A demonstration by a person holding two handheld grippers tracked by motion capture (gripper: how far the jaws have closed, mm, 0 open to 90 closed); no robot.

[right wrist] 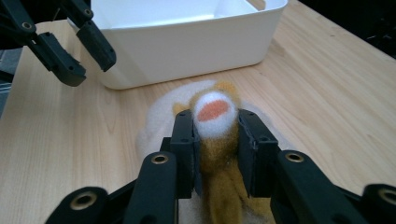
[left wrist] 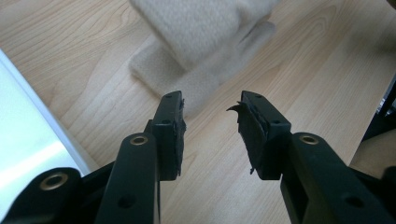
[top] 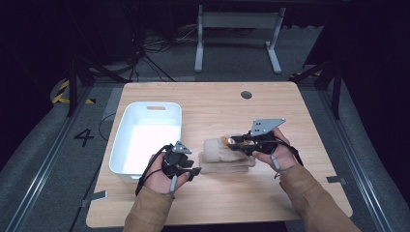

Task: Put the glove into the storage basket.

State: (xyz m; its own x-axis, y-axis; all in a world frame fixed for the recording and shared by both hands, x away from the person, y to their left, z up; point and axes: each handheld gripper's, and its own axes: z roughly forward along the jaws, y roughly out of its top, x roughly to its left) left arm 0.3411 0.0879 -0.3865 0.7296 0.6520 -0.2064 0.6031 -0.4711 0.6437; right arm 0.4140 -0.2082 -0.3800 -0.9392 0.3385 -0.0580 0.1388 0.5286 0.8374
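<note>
right gripper: jaws pinching yellow sock over beige socks | left gripper: jaws spread, empty, beige socks at 12 o'clock | bin at 9

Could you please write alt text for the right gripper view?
The right claw is shut on a mustard sock with a white-and-orange toe, above beige cloth on a wooden table. Beyond stands a white bin, and the left claw hangs open at upper left.
</note>
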